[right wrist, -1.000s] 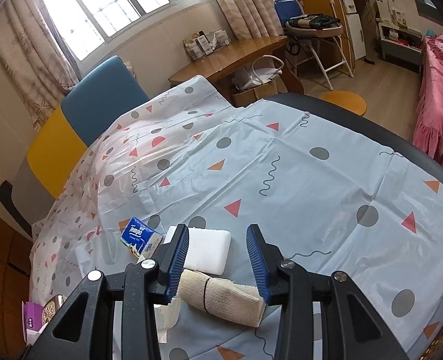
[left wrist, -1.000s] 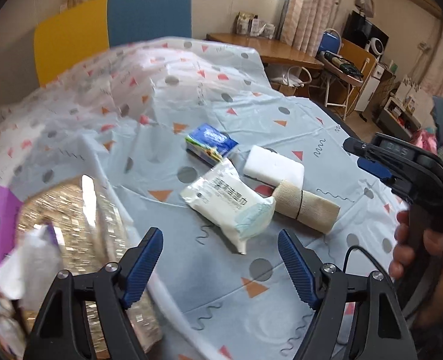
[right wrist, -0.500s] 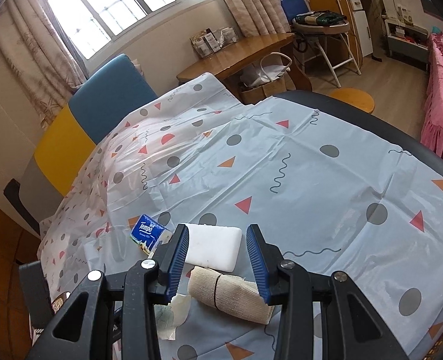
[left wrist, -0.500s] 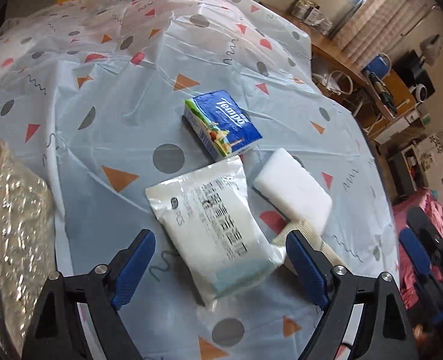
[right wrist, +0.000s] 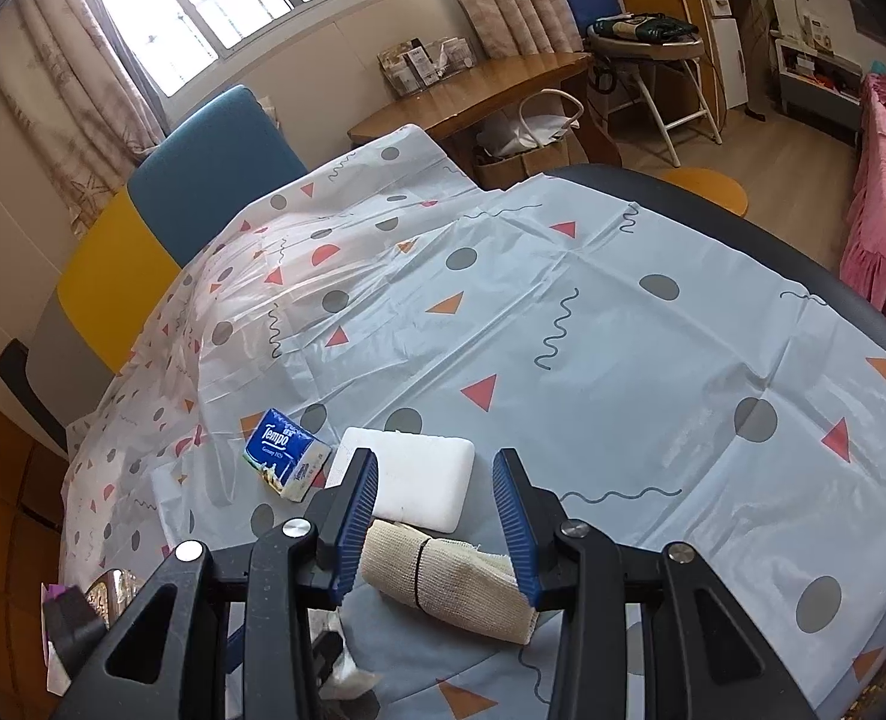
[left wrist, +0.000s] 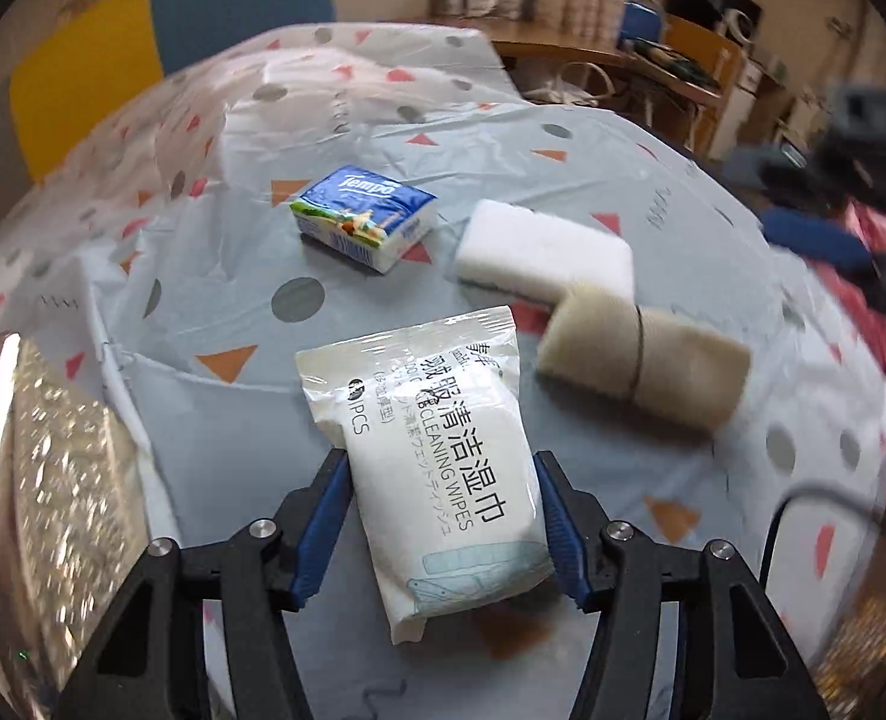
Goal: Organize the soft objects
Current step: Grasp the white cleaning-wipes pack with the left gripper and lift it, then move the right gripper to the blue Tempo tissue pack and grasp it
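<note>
Between left gripper (left wrist: pixel 443 525) pads: wipes pack (left wrist: pixel 437 450).

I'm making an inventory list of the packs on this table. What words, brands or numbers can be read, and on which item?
"Tempo": blue tissue pack, top face; also in the right wrist view.
"CLEANING WIPES": white plastic wipes pouch.
"PCS": same pouch, left edge; the number before it is unclear.
Large Chinese characters and smaller Japanese lines on the pouch: present, not transcribed with confidence.
Small print under "Tempo": too small.
</note>
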Demonstrator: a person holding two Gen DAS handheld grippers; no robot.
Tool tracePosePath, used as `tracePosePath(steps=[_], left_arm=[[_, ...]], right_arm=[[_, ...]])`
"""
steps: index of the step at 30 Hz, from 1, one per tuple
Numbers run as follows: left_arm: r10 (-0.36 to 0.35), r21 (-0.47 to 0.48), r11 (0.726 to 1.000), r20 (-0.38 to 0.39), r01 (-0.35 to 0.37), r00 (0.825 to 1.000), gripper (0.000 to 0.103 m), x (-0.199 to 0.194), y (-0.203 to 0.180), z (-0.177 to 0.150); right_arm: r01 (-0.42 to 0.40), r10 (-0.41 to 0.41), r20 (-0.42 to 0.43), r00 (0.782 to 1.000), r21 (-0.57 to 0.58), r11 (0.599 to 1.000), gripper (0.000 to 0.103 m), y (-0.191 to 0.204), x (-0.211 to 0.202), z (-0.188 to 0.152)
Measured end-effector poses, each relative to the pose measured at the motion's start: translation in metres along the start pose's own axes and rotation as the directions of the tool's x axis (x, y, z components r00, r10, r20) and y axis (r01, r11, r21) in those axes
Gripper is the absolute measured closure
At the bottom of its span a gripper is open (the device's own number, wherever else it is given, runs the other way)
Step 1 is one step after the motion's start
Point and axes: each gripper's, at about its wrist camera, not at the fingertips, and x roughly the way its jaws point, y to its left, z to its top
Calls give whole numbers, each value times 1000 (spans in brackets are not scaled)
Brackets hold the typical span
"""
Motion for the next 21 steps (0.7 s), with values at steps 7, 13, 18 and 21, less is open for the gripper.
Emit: tracePosePath(steps=[7, 13, 18, 21], left_arm=[[52, 88, 995, 56, -57, 997, 42, -9, -11, -35], [24, 13, 1000, 28, -24, 999, 43, 3, -2, -39], [31, 17, 999, 47, -31, 998, 43, 3, -3, -39], [36, 22, 999, 61, -37, 997, 43, 2, -4, -41]], right_arm=[[1, -1, -21, 1000, -3, 1000, 63, 0, 3, -2], [7, -7, -34, 999, -17, 1000, 63, 2, 6, -4], [8, -8, -38, 999, -19, 1000, 63, 3, 7, -3], [12, -13, -39, 999, -22, 1000, 63, 3, 8, -3]])
